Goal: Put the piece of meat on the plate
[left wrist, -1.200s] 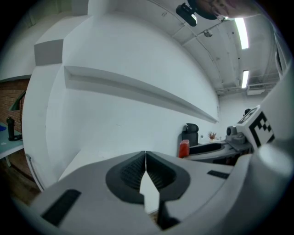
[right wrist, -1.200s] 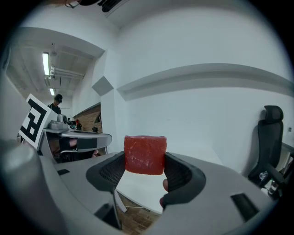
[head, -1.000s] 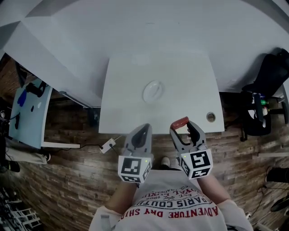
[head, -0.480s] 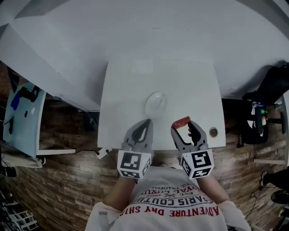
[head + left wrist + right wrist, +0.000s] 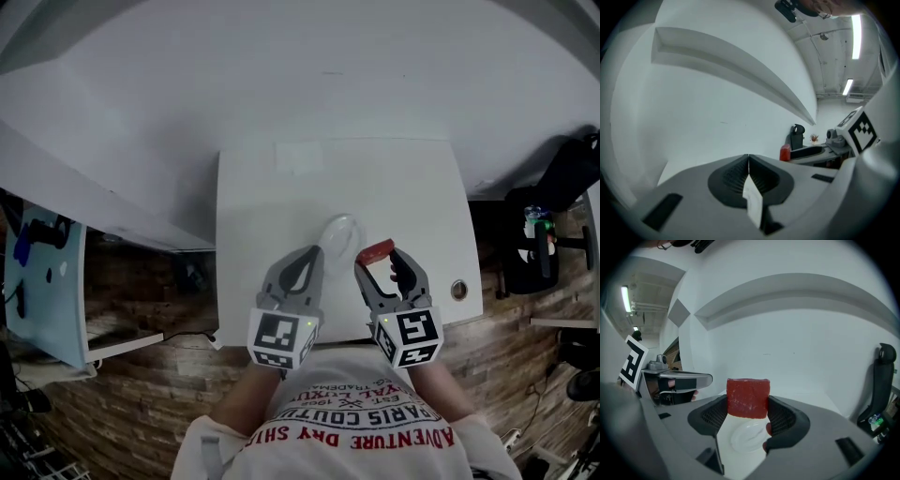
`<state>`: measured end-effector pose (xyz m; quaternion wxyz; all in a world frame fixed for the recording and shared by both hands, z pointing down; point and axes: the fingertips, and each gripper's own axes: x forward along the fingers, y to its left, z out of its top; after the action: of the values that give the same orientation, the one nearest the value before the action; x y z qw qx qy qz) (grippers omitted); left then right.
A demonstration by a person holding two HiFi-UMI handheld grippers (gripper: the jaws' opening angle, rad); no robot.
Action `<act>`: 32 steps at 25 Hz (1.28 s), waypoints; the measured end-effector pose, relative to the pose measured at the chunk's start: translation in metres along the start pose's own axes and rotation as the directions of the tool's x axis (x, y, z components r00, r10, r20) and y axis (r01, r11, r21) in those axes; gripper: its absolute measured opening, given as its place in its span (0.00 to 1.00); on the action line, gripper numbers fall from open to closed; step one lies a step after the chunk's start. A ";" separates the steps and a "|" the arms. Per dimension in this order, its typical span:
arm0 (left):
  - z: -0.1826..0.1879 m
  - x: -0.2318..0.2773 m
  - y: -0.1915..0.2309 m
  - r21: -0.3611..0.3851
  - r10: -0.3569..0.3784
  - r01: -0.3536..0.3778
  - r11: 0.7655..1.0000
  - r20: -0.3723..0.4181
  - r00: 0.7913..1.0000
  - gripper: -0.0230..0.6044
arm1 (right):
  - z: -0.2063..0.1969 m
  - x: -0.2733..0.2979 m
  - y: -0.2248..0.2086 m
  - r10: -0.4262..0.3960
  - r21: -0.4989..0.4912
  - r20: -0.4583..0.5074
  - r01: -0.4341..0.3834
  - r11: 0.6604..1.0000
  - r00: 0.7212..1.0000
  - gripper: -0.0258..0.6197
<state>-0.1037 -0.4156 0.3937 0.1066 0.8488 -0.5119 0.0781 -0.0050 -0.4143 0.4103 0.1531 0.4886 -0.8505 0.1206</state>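
table: white rectangular top (image 5: 272, 202), mostly bare
plate: pale, round (image 5: 339, 231), flat on the table, mid-width, toward the near edge
round fitting: small (image 5: 458, 290), set in the table's near right corner, well apart from the plate
floor: wood planks (image 5: 122, 394) under the table

Red meat (image 5: 747, 398), white plate (image 5: 744, 439), white table (image 5: 281, 202), blk-wht marker cubes (image 5: 281, 339), brown wood floor (image 5: 141, 394)

White T-shirt (image 5: 361, 412) with red print, upside down to camera: "ADVENTURE DRY SH…", "…ARIS COUTU…"; smaller lines unreadable. Left tool (image 5: 312, 255), right tool (image 5: 381, 262): square black-and-white markers on cubes, no lettering.
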 end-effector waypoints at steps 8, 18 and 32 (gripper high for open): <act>-0.016 0.023 0.033 -0.065 0.039 -0.042 0.997 -0.056 0.998 0.05 | -0.026 0.046 -0.008 0.020 -0.001 -0.117 -0.020 1.000 0.993 0.46; -0.072 0.037 0.042 -0.158 0.099 -0.130 0.979 -0.188 0.977 0.05 | -0.104 0.092 -0.008 0.133 -0.025 -0.358 -0.152 0.988 0.924 0.46; -0.124 0.034 0.046 -0.219 0.139 -0.201 0.955 -0.267 0.954 0.05 | -0.178 0.123 0.001 0.196 -0.044 -0.573 -0.268 0.962 0.796 0.46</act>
<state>-0.1313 -0.4333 0.5263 0.2664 0.7651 -0.5718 0.1294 -0.0391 -0.4486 0.6212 0.4107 0.3127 -0.8265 0.2246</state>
